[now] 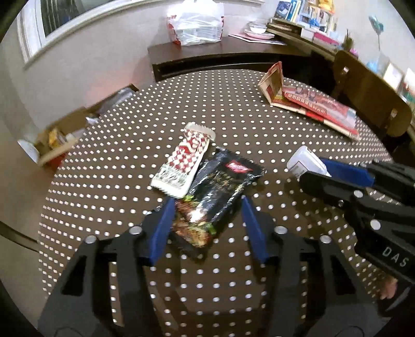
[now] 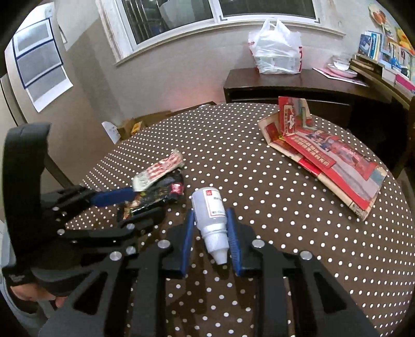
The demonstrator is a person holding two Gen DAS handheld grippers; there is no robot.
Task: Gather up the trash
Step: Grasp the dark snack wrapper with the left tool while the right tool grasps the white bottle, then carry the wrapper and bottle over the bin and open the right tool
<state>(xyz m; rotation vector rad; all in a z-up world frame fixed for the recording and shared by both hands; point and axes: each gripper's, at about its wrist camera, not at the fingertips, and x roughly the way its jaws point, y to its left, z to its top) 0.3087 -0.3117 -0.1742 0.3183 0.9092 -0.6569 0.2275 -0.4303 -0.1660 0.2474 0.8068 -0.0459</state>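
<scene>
Black wrapper (image 1: 220, 199) under checkered wrapper (image 1: 185, 160)

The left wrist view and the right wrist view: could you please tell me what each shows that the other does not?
Only the left wrist view shows the black wrapper whole between the left gripper's blue fingers.
Only the right wrist view shows the white bottle's nozzle and the right gripper closed on it, plus papers on the wall.
Both show the red-and-white wrapper, folded flyers and plastic bag.
</scene>
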